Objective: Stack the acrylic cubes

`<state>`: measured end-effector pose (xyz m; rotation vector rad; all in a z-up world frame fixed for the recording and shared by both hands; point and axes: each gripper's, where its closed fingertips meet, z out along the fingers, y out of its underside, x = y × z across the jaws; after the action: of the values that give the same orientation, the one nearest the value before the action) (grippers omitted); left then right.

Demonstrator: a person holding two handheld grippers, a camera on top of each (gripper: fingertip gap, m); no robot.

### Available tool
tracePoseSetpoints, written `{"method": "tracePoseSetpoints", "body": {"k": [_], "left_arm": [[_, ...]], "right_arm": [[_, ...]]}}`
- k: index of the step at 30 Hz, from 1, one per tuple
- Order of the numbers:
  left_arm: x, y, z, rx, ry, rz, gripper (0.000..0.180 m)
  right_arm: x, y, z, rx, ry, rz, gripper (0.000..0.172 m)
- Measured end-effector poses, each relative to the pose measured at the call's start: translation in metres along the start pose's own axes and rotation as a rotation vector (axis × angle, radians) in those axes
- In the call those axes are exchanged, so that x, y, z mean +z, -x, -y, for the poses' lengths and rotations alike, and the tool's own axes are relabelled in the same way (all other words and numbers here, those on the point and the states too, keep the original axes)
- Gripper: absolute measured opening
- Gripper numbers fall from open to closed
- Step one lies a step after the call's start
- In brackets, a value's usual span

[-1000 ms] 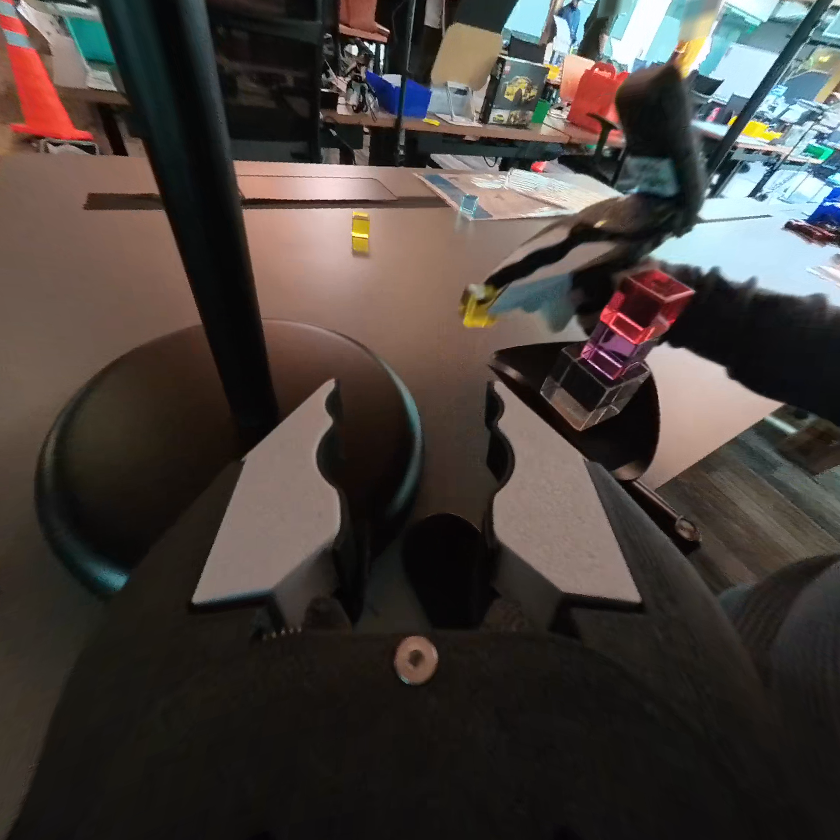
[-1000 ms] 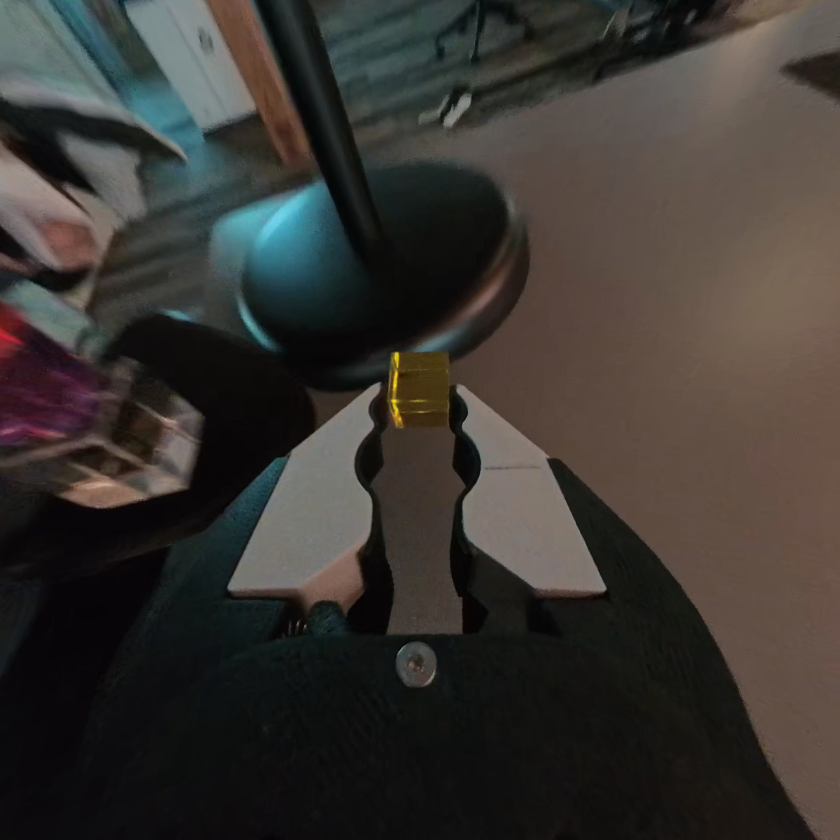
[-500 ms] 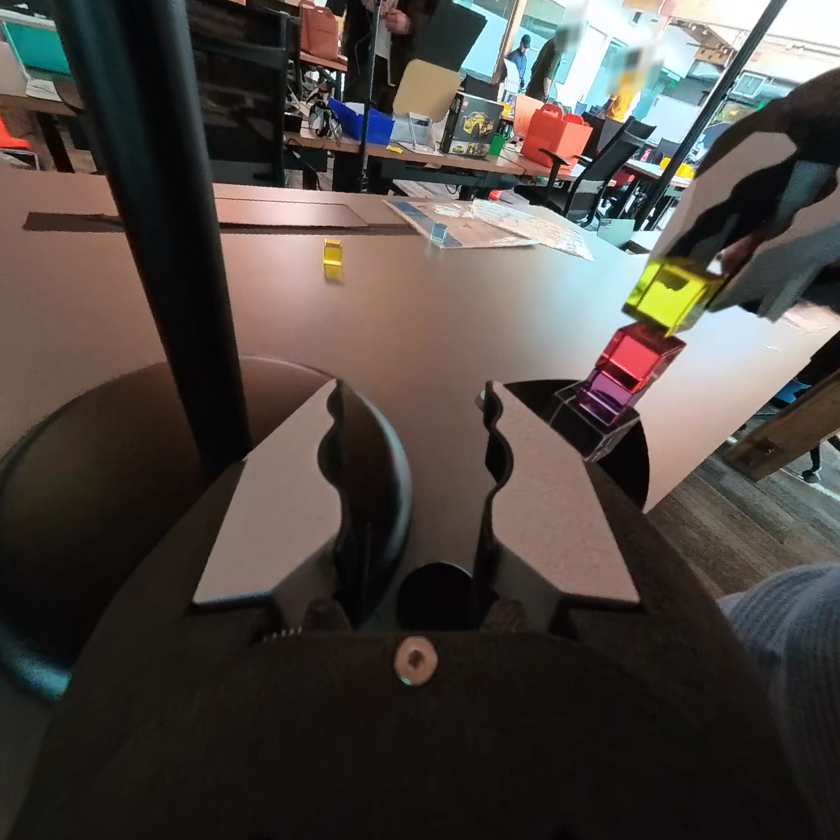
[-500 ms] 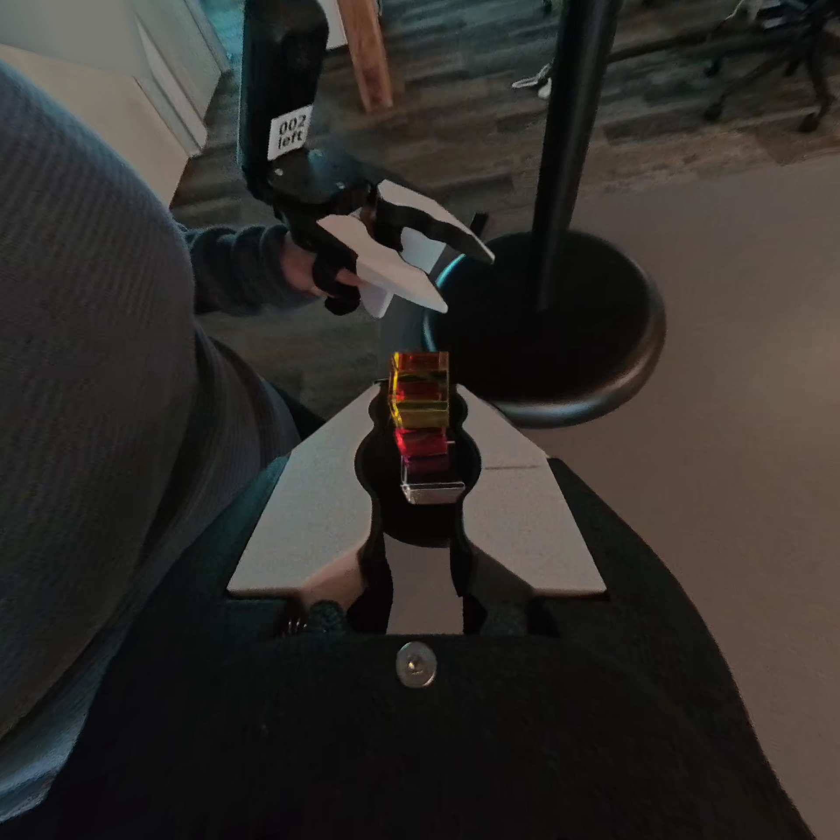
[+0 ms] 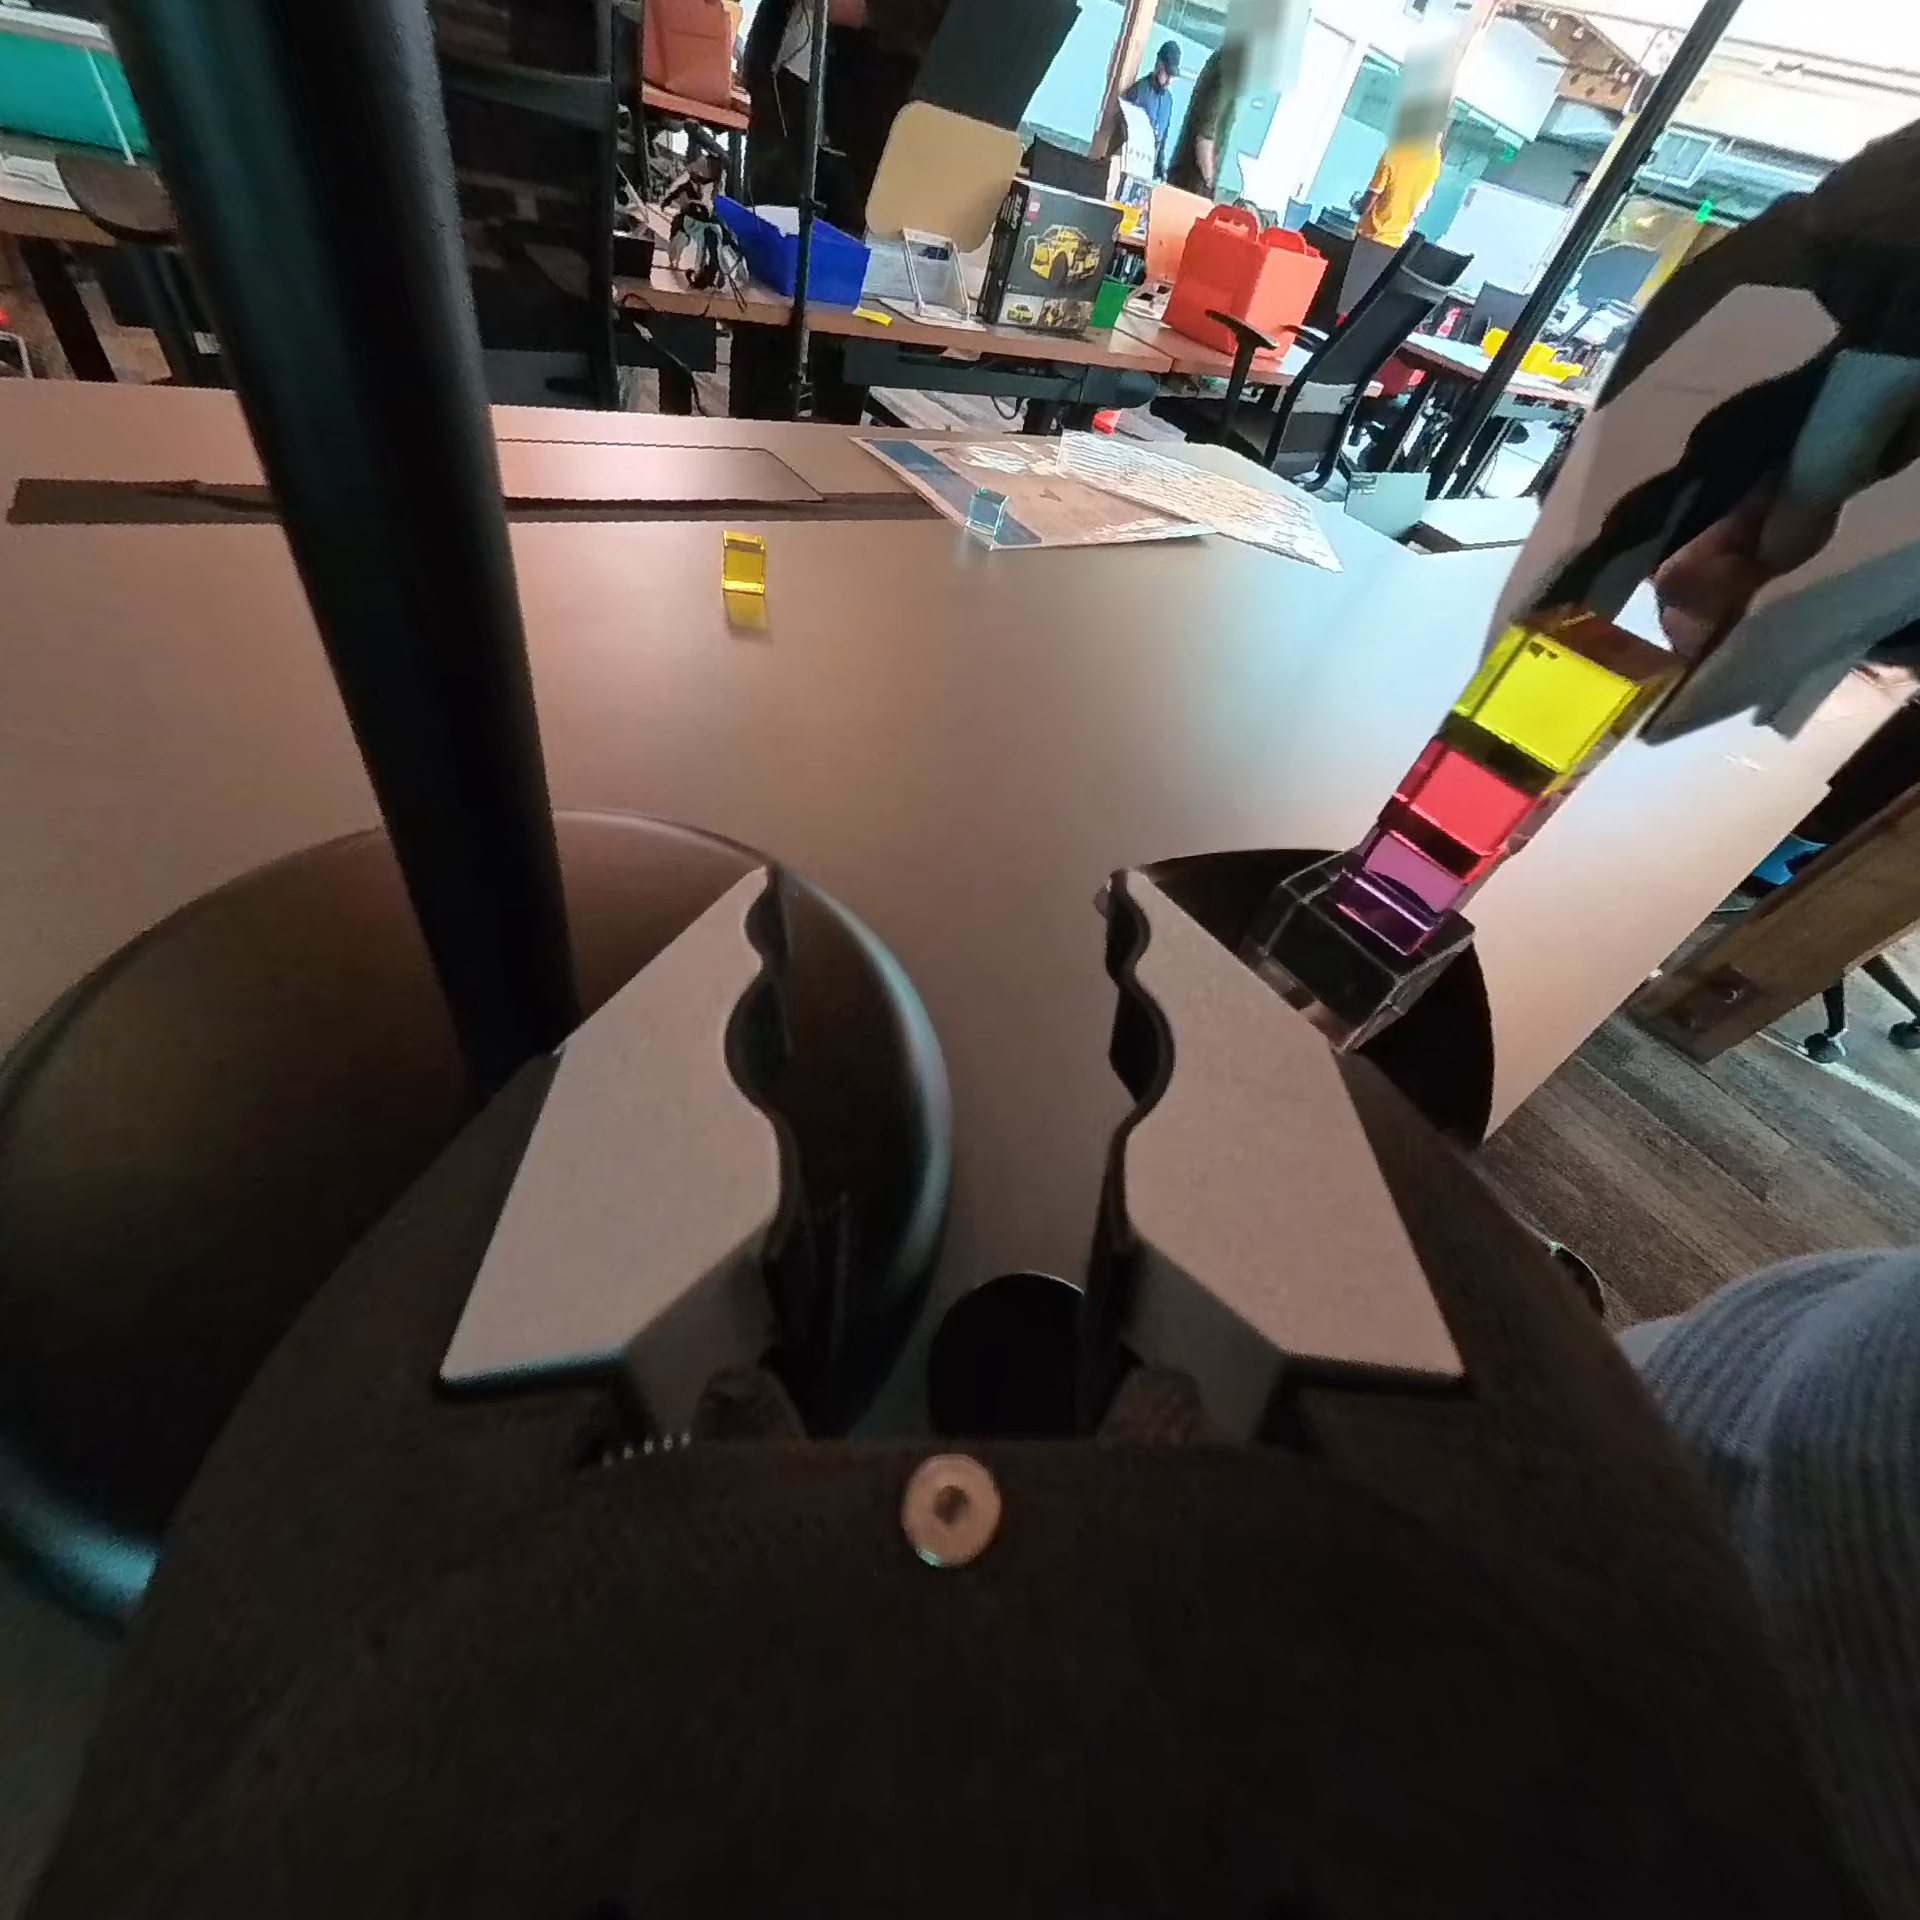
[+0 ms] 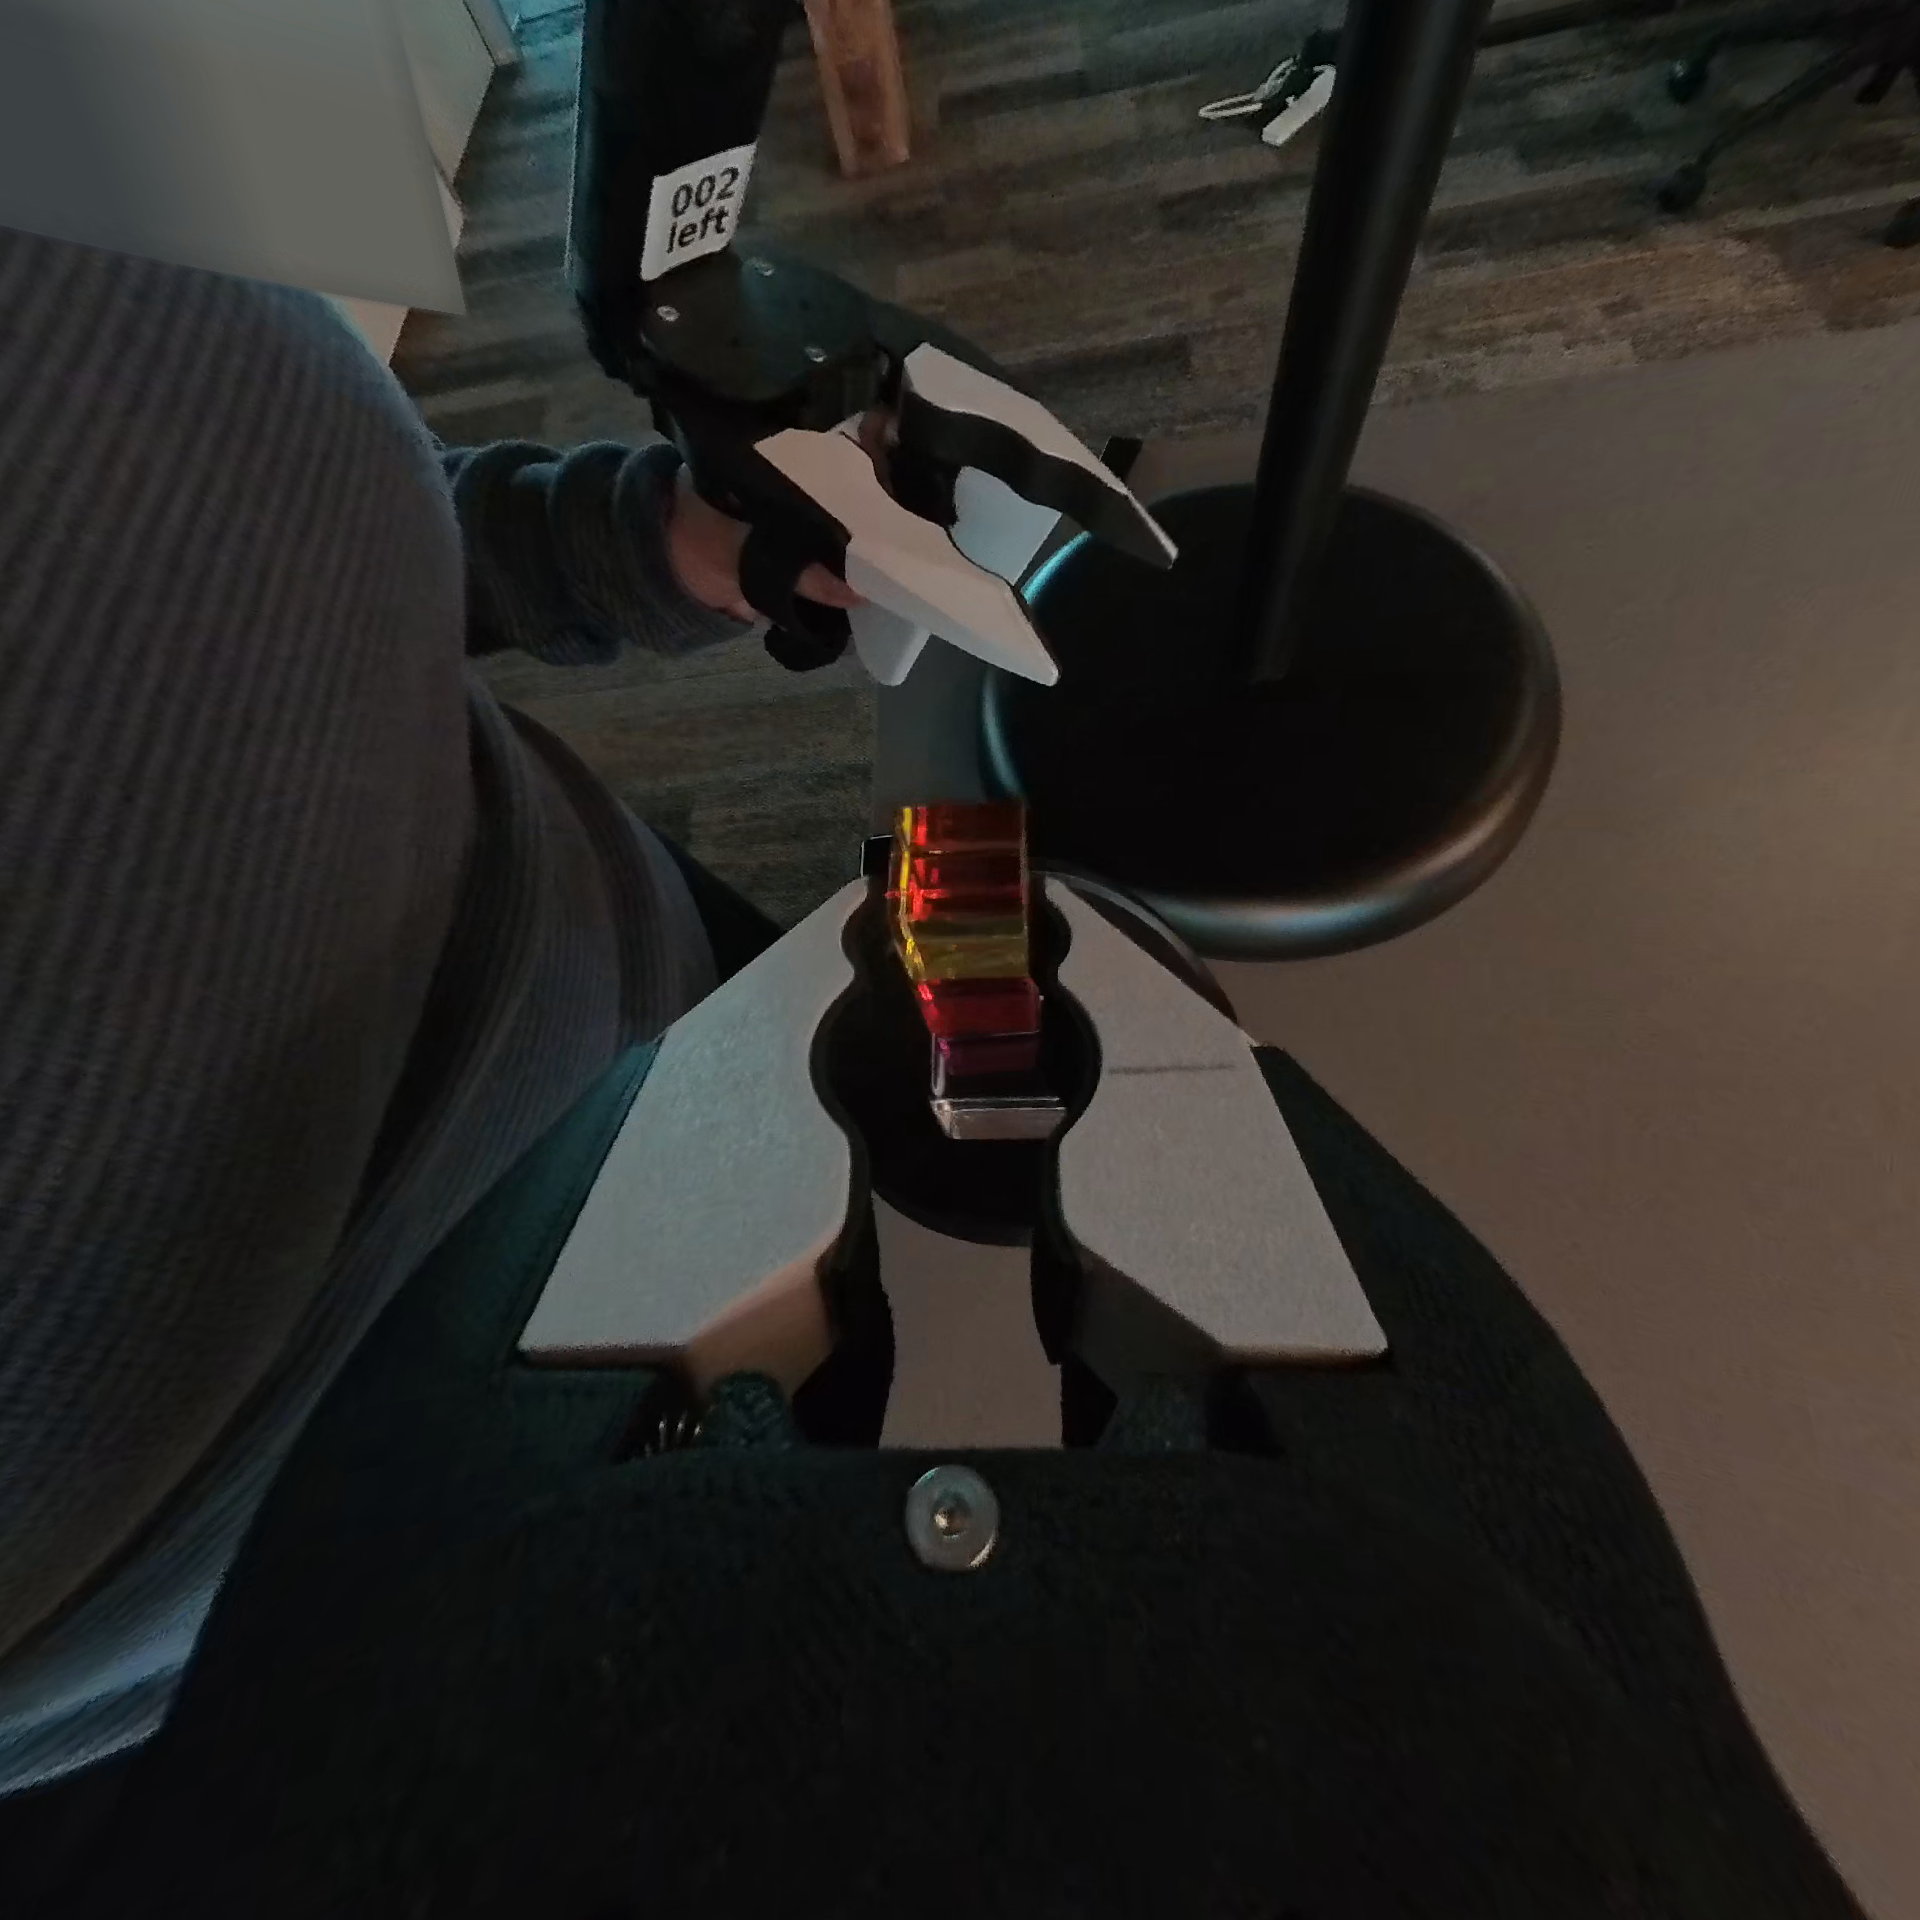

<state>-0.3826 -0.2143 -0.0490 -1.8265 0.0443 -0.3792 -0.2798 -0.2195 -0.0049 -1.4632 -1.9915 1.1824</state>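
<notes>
Right gripper (image 6: 961, 914) at frame center, clamped on a yellow cube (image 5: 1548, 691) sitting atop the red cube (image 5: 1465, 795) of a stack at right. Left gripper (image 5: 940, 894) spread wide, nothing inside, low over the surface (image 5: 935, 707). Spare yellow block (image 5: 744, 561) upper middle.
</notes>
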Motion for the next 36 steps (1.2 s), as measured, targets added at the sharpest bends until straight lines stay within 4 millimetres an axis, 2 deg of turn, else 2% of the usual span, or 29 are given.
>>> {"method": "tracePoseSetpoints", "body": {"k": [6,8,10,11,12,14,16,18,20,22,24,27,30,31,33,36], "left_arm": [[-0.001,0.003,0.001,0.0,-0.001,-0.007,0.061],[-0.002,0.004,0.002,0.001,-0.002,-0.001,0.061],[-0.005,0.007,0.001,-0.002,-0.002,0.008,0.062],[-0.008,0.009,0.0,-0.004,-0.001,0.016,0.062],[-0.01,0.01,-0.001,-0.008,-0.001,0.024,0.062],[-0.015,0.014,-0.003,-0.016,0.001,0.047,0.062],[-0.021,0.018,-0.006,-0.025,0.005,0.072,0.062],[-0.027,0.02,-0.009,-0.032,0.017,0.098,0.062],[-0.034,0.023,-0.013,-0.03,0.036,0.131,0.063],[-0.042,0.024,-0.016,-0.026,0.056,0.165,0.063],[-0.05,0.027,-0.019,-0.03,0.071,0.202,0.063],[-0.061,0.03,-0.024,-0.057,0.077,0.248,0.063],[-0.071,0.03,-0.027,-0.063,0.081,0.279,0.064],[-0.072,0.029,-0.028,-0.063,0.082,0.277,0.064],[-0.074,0.027,-0.029,-0.062,0.083,0.274,0.065],[-0.072,0.028,-0.026,-0.067,0.073,0.266,0.065]], "right_arm": [[0.002,0.0,-0.003,0.002,0.023,-0.007,0.05],[-0.01,-0.004,0.001,-0.032,-0.006,-0.016,0.061],[-0.027,-0.02,0.007,-0.075,-0.075,-0.054,0.065],[-0.035,-0.038,0.008,-0.085,-0.109,-0.106,0.065],[-0.043,-0.064,0.007,-0.081,-0.135,-0.183,0.065],[-0.055,-0.135,-0.002,-0.024,-0.164,-0.376,0.062],[-0.056,-0.215,-0.022,0.064,-0.153,-0.559,0.06],[-0.04,-0.279,-0.042,0.085,-0.111,-0.623,0.061],[-0.018,-0.33,-0.062,0.042,-0.008,-0.625,0.064],[-0.001,-0.37,-0.076,0.003,0.094,-0.616,0.065],[0.014,-0.398,-0.087,0.041,0.156,-0.578,0.065],[0.03,-0.425,-0.102,0.143,0.186,-0.541,0.063],[0.038,-0.438,-0.101,0.196,0.147,-0.532,0.057],[0.038,-0.441,-0.101,0.2,0.146,-0.543,0.048],[0.039,-0.44,-0.099,0.207,0.14,-0.537,0.025],[0.041,-0.412,-0.078,0.208,0.087,-0.468,0.025]]}}
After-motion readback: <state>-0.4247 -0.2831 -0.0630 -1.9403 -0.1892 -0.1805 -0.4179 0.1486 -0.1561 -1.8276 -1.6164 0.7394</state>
